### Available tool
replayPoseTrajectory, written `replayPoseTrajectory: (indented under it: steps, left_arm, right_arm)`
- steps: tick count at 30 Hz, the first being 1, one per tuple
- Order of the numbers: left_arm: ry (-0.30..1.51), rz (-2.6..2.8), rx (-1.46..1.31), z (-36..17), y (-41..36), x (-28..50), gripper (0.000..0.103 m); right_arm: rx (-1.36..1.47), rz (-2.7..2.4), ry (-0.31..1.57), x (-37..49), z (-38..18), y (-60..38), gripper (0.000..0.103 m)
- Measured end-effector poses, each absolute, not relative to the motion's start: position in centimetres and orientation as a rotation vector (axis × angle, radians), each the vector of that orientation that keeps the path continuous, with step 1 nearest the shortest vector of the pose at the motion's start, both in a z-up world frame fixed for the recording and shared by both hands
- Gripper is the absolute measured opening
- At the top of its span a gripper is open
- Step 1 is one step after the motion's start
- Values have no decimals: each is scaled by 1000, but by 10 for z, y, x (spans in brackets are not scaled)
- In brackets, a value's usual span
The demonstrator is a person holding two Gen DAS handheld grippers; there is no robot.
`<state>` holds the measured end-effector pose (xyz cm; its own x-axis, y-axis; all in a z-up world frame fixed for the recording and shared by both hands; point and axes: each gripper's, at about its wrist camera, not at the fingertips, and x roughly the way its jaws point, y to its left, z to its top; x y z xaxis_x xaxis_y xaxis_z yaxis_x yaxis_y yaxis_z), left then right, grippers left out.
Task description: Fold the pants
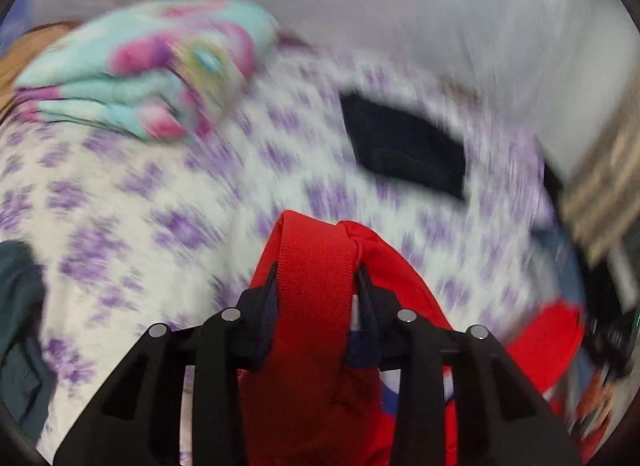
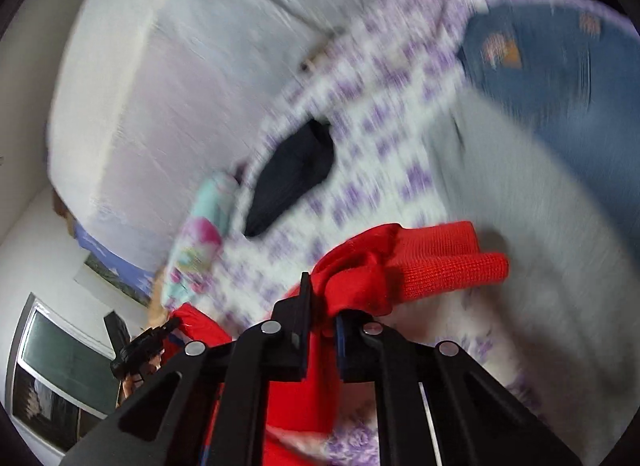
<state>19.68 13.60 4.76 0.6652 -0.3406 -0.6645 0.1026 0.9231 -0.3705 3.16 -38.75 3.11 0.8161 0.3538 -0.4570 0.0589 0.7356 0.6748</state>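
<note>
Left tool (image 1: 316, 278): clamped on the ribbed red waistband of the pants (image 1: 316, 258), fabric pinched between both fingers and hanging down behind them.
Right tool (image 2: 322, 306): clamped on a bunched fold of the same red pants (image 2: 436, 262), ribbed band sticking out to the right past the fingertips.
Pants: red, lifted above the bed, held at two spots; far end visible near the right edge of the left wrist view, beside the other tool.
Bed cover (image 1: 132, 201): white with purple floral print, spread beneath the pants; heavily motion-blurred in both views.
Dark garment (image 1: 404, 149): navy or black, lying on the bed cover, well apart from the pants.
Folded cloth (image 1: 152, 69): turquoise with pink patches, stacked on the bed cover at the far left.
Teal garment (image 1: 20, 314): at the left edge of the left wrist view, partly cut off.
Blue fabric (image 2: 560, 81): patterned, at the upper right of the right wrist view, past the bed cover's edge.
Wall (image 2: 160, 85): pale, behind the bed.
</note>
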Motion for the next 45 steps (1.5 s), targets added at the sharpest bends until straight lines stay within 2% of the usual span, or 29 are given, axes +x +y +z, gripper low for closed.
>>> replayPoseTrajectory:
  steps: [2,4,5,6,7,9,12,17,19,21,23,28,29,30,31,34,38,41,44,45]
  left_arm:
    - [741,-211,-383,61,160,189,35]
    - [744,-178,-428,54,175,188,36]
    - [777,-168,-434,43,179,191,37]
    - [806,-166,-434,34,182,194,37]
    - [850,-158,-426,19,182,200,37]
    - [896,-128,-389,-1,178,207,37]
    - [909,-143,-354,-14,171,211,39]
    - [894,-163,-325,-16,164,212,57]
    - [883,-170,-344,-22,168,212,58]
    - [869,-192,-380,-26,173,211,60]
    - [858,-226,-434,-28,178,210,67]
    - [846,-243,-416,-28,174,209,72]
    - [844,-242,-402,-28,171,209,74]
    - [842,-241,-390,-28,169,209,75]
    - [840,-238,-370,-28,166,208,77]
    - [835,-228,-337,-27,162,207,79]
    - [833,-222,-357,-27,166,206,80]
    - [833,-220,-370,-27,169,205,80]
    - [832,-210,-356,-27,167,204,80]
    - [832,-207,-352,-27,166,204,80]
  right_arm:
    - [679,148,570,17,41,-395,11]
    - [630,116,638,6,25,-402,27]
    - [617,84,688,3,13,-406,51]
    - [615,41,738,-2,-3,-411,62]
    - [618,-1,751,-8,-14,-416,63]
    - [617,-30,741,-22,-26,-426,61]
    - [604,-38,703,-36,-13,-430,61]
    - [560,-79,667,-12,10,-432,61]
    - [566,-94,672,7,11,-436,59]
    - [573,-130,708,32,8,-442,48]
    - [578,-150,747,59,2,-448,45]
    - [554,-132,876,101,-26,-447,45]
    - [510,-130,869,101,-25,-442,38]
    - [472,-125,852,96,-22,-437,20]
    - [452,-117,829,92,-18,-434,15]
    - [407,-77,722,61,7,-422,12]
    - [300,70,581,-35,36,-401,9]
    - [188,122,617,-109,13,-389,8]
    - [266,81,704,-158,-20,-402,9]
    - [317,61,706,-168,-25,-409,12]
